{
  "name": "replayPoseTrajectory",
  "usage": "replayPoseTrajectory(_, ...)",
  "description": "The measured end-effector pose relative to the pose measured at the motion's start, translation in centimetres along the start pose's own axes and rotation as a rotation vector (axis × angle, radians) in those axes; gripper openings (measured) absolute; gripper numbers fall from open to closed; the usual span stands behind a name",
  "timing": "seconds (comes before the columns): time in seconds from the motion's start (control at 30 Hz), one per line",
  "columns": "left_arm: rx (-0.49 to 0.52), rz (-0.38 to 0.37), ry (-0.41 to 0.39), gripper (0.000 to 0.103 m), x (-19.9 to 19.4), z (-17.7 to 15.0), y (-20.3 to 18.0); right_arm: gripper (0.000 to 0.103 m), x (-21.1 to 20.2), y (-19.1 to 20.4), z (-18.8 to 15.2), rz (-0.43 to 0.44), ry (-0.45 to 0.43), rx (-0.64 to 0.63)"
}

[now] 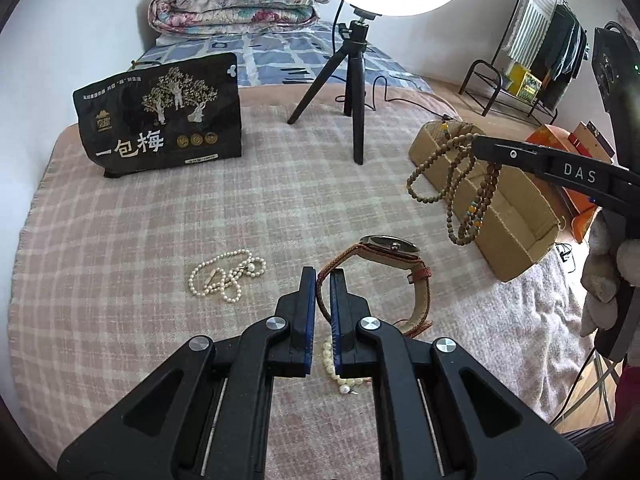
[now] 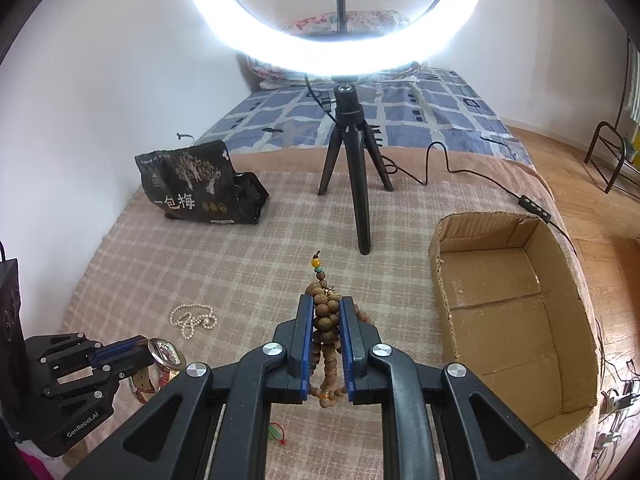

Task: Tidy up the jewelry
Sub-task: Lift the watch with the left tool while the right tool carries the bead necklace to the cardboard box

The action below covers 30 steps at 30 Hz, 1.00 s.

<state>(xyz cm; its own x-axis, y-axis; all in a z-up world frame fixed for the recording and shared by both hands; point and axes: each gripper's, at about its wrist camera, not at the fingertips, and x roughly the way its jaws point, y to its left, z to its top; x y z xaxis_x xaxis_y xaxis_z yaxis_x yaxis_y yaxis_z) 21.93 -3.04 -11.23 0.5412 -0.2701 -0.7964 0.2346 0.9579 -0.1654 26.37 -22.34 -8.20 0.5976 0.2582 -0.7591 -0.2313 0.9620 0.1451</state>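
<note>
From the left wrist, the left gripper [image 1: 323, 280] is pinching the watch [image 1: 390, 246] by its soft strap above the blanket [image 1: 140, 220] — light, floppy. From the right wrist, the right gripper [image 2: 326, 312] is clamping limp, bunched wooden beads [image 2: 326, 320] near the cardboard box [image 2: 516, 304].

A lit white ring light [image 2: 334, 46] on a black tripod [image 2: 352, 176] fills the upper centre of the frame. At left stands a black snack bag with gold trees [image 1: 160, 114]. A folded floral quilt [image 1: 234, 2] lies upper left, on a blue checked sheet [image 2: 420, 116]. A pink plaid blanket [image 1: 140, 240] spreads below.
</note>
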Motion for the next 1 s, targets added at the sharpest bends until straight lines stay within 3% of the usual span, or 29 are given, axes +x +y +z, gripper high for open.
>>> replayPoseTrajectory(0.4,0.046,-0.081,-0.059,0.005,0.0,2.7,-6.1,0.010,-5.2,-6.0,0.9,-0.057,-0.096,0.078)
replayPoseTrajectory(1.0,0.078,-0.145,-0.058,0.005,6.2,7.1,-14.5,0.010,-7.5,-17.1,-2.9,-0.150,-0.062,0.190)
